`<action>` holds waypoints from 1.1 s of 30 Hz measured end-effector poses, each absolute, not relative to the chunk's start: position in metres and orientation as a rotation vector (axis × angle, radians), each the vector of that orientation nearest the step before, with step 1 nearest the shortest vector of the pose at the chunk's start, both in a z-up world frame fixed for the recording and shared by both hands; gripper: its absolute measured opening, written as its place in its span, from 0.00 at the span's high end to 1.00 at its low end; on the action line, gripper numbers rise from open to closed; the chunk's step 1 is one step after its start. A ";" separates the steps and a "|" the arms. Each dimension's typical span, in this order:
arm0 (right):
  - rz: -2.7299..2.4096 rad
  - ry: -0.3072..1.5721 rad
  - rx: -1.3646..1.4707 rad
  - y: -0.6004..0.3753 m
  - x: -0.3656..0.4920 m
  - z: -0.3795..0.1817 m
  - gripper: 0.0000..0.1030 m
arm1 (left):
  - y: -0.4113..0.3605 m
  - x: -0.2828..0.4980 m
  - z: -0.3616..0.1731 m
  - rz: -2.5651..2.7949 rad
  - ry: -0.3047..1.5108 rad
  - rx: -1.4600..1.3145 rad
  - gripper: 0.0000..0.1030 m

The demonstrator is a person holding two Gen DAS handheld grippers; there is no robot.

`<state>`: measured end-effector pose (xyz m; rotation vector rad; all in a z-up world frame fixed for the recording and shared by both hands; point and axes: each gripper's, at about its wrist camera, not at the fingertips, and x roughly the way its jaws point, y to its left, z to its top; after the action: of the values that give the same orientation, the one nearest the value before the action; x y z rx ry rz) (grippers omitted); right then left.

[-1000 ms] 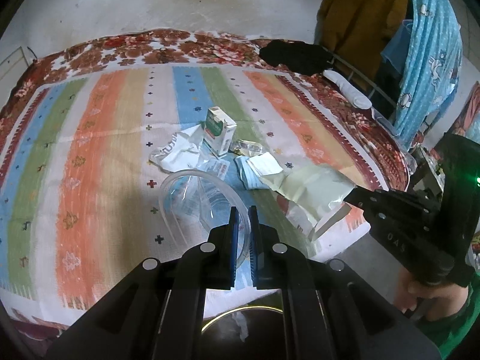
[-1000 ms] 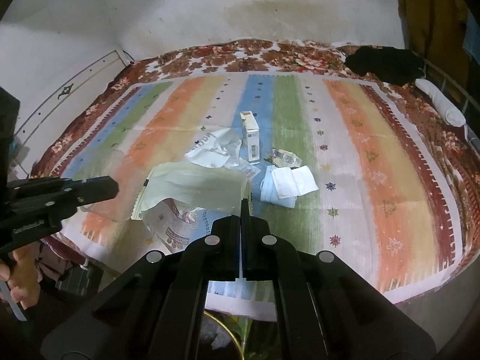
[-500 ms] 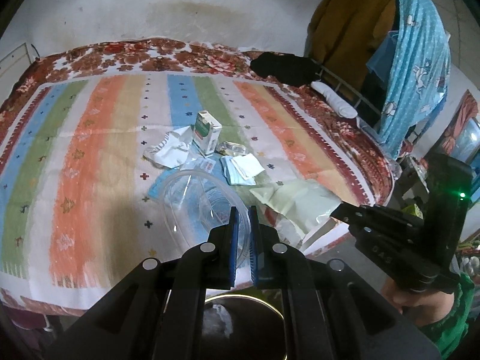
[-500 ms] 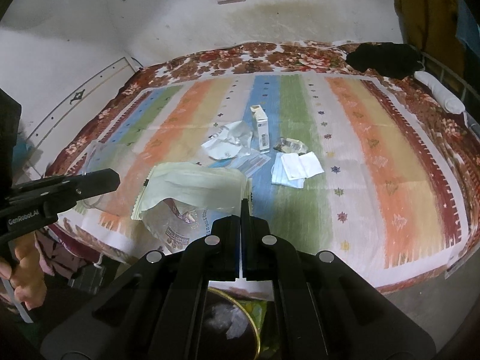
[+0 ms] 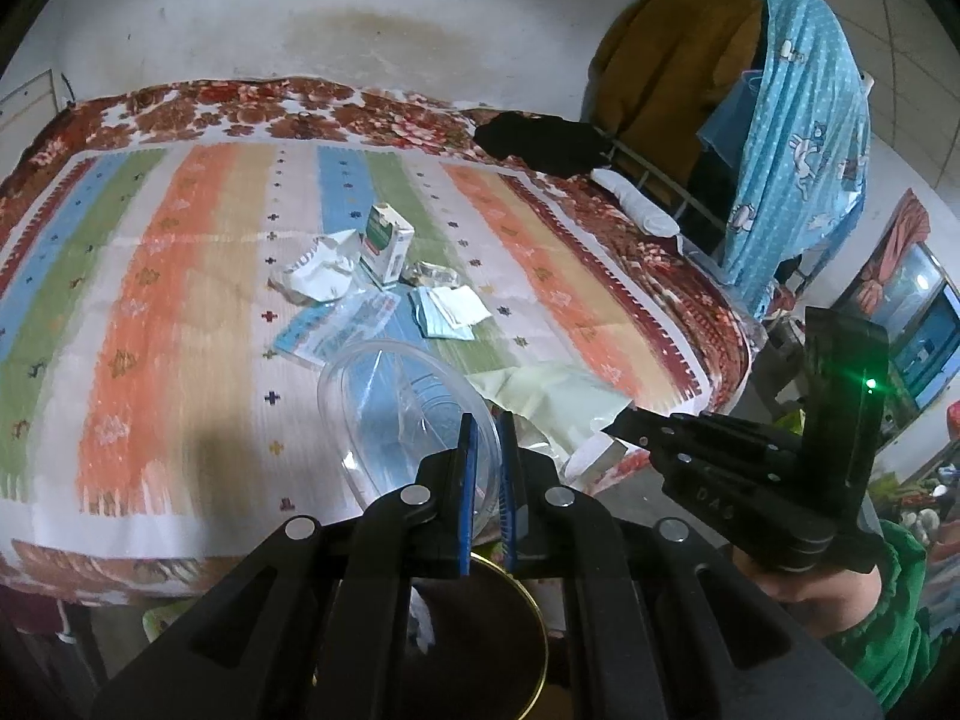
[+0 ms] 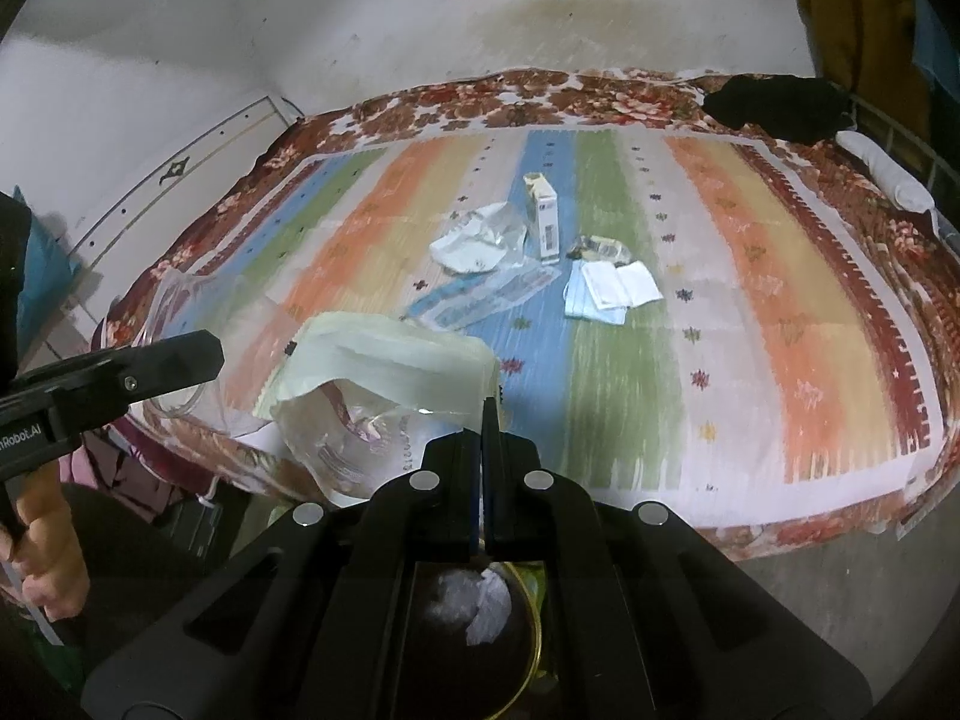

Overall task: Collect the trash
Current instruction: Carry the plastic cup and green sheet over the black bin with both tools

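left gripper (image 5: 486, 438) pinching the rim of a clear round plastic tub (image 5: 408, 414) | right gripper (image 6: 489, 420) clamping a crinkly pale-green bag (image 6: 390, 354) | dark gold-rimmed bin (image 6: 480, 618) sitting right under the fingers

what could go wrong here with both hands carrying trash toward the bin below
1. The left gripper pinches only the rim of the clear plastic container; it could slip and miss the bin.
2. The right gripper holds the pale bag by one edge; the hanging part may snag the bed.

Both wrist views angled down, probably sharing bed (image 5: 180, 312) litter.
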<state>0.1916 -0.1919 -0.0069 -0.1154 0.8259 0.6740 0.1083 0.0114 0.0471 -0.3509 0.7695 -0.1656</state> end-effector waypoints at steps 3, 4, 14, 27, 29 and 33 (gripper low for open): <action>0.671 0.833 -0.118 -0.194 0.185 -0.011 1.00 | 0.008 0.099 0.042 -0.168 0.772 -0.356 0.94; 0.673 0.837 -0.117 -0.194 0.183 -0.012 1.00 | 0.007 0.097 0.041 -0.165 0.771 -0.355 0.94; 0.667 0.897 -0.161 -0.193 0.156 -0.035 1.00 | 0.000 0.070 0.011 -0.116 0.817 -0.365 0.94; 0.645 1.039 -0.246 -0.171 0.134 -0.086 1.00 | -0.009 0.062 -0.025 -0.023 0.921 -0.363 0.94; 0.640 1.074 -0.232 -0.171 0.135 -0.094 1.00 | -0.006 0.064 -0.028 -0.017 0.936 -0.385 0.94; 0.617 1.124 -0.225 -0.172 0.140 -0.106 1.00 | -0.003 0.064 -0.035 -0.008 0.969 -0.420 0.94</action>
<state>0.1403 -0.1718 -0.1063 -0.2247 1.1242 0.6170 0.0641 -0.0034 -0.0355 -0.4198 0.9689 -0.0076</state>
